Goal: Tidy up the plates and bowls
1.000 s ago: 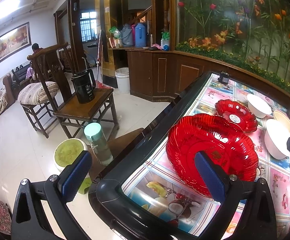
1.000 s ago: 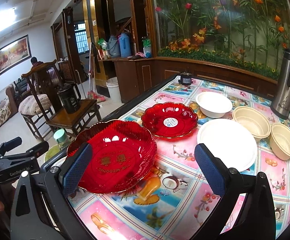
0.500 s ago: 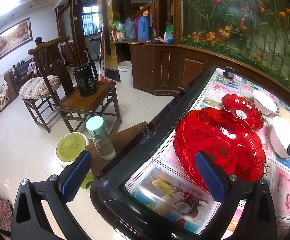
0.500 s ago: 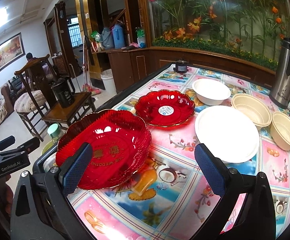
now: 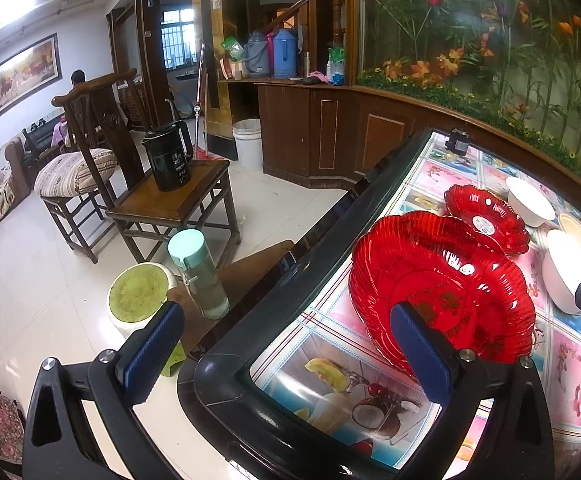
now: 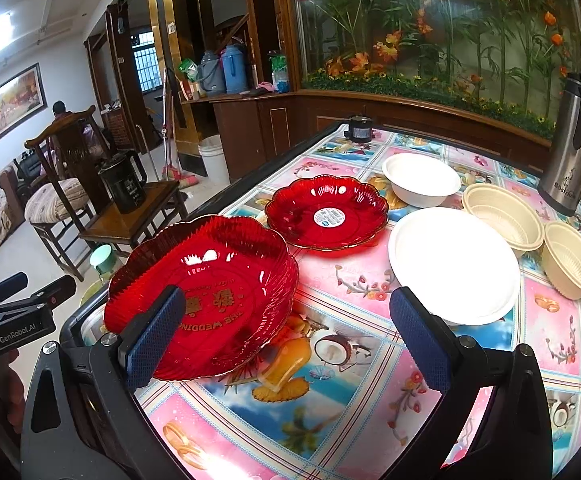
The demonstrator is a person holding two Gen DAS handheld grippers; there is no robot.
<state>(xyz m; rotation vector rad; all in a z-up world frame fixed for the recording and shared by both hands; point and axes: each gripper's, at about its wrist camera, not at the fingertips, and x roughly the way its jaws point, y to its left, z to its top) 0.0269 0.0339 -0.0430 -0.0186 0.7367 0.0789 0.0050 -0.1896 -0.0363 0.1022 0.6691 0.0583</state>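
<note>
A stack of large red ribbed plates (image 6: 210,292) (image 5: 442,284) lies at the table's near left corner. Behind it sits a smaller red scalloped plate (image 6: 326,212) (image 5: 486,216) with a round sticker. A white plate (image 6: 454,264), a white bowl (image 6: 420,180) and two cream bowls (image 6: 502,216) (image 6: 572,260) stand to the right. My right gripper (image 6: 286,336) is open above the table's near edge, its left finger in front of the red stack. My left gripper (image 5: 286,352) is open over the table's corner, its right finger in front of the stack.
A steel thermos jug (image 6: 570,148) stands at the table's far right, a small black jar (image 6: 359,127) at the far edge. Left of the table are a wooden chair (image 5: 170,208) carrying a black kettle (image 5: 169,156), a green-capped bottle (image 5: 200,276) and a stool (image 5: 140,292).
Both grippers have drifted a little; the red stack sits slightly further right in the left wrist view and further left in the right wrist view. Nothing was grasped or moved.
</note>
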